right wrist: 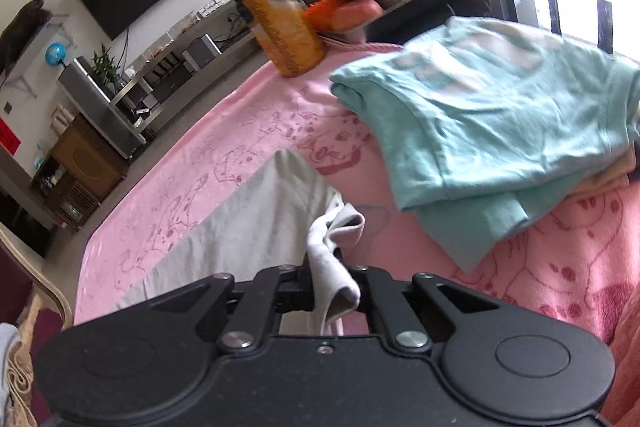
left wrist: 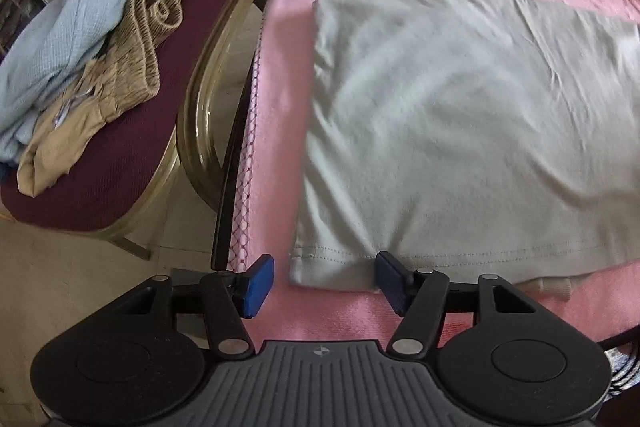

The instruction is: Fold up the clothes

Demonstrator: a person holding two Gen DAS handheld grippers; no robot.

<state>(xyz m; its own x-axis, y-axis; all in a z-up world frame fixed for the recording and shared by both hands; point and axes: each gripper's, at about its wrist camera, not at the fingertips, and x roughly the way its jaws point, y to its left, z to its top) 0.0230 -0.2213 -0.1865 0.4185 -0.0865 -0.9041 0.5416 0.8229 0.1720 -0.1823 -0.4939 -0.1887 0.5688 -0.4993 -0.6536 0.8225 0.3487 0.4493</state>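
The grey garment lies flat on the pink blanket; the left gripper hangs open over the garment's near hemmed corner, gripping nothing; the right gripper is clamped on a bunched corner of it, lifted off the blanket; a folded teal shirt lies beyond that corner.
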